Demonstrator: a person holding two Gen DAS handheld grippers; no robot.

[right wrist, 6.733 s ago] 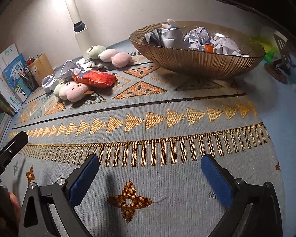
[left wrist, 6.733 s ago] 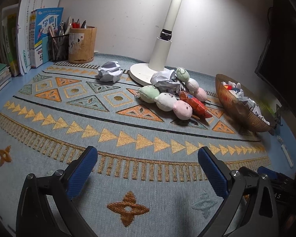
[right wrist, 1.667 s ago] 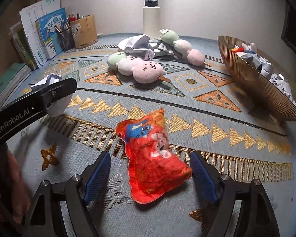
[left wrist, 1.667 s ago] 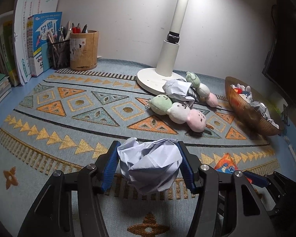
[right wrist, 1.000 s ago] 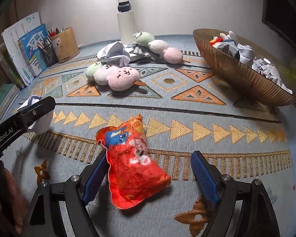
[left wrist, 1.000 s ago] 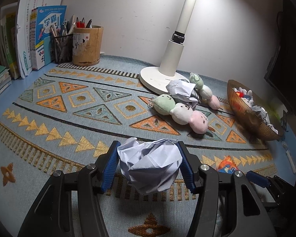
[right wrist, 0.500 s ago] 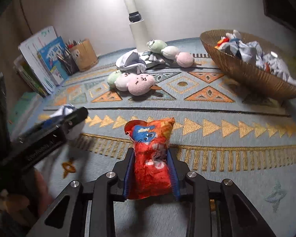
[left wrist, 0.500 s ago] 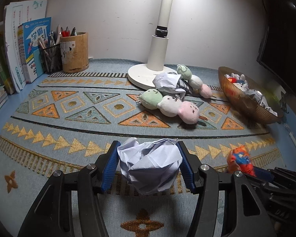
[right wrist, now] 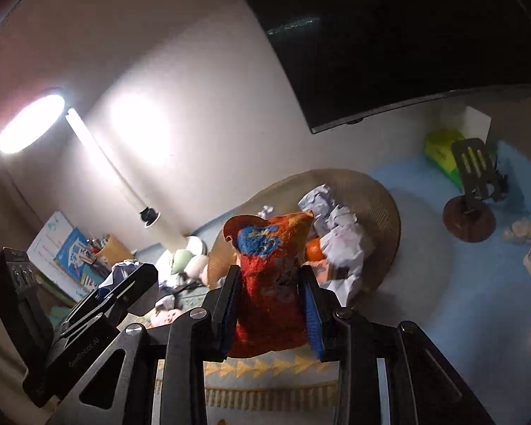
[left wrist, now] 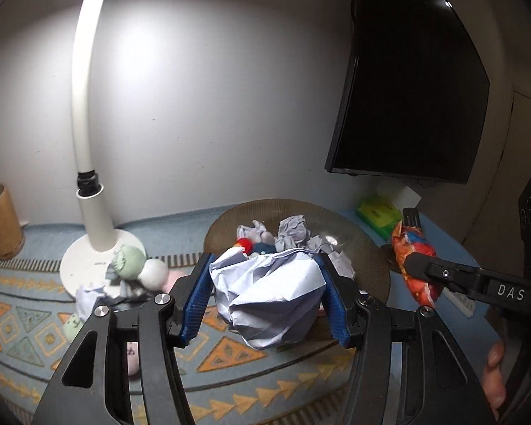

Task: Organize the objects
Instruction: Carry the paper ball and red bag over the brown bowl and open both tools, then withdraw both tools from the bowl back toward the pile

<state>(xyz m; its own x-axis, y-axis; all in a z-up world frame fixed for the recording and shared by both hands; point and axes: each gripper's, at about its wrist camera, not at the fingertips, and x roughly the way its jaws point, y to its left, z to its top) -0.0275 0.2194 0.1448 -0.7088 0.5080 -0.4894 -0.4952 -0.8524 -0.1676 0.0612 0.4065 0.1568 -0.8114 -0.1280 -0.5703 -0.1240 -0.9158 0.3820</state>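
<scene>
My left gripper is shut on a crumpled white paper ball and holds it in the air just in front of the brown ribbed bowl. My right gripper is shut on a red-orange plush toy with a blue face, raised above the mat before the same bowl. The plush also shows in the left wrist view at the right of the bowl. The bowl holds several paper balls and small toys.
A white desk lamp stands left of the bowl, with round plush dumplings and a paper ball by its base. A pen cup sits far left. A black monitor, green box and phone stand are right.
Both grippers have risen from the mat and swung right toward the bowl, each carrying its object. The bowl is now close in front of both.
</scene>
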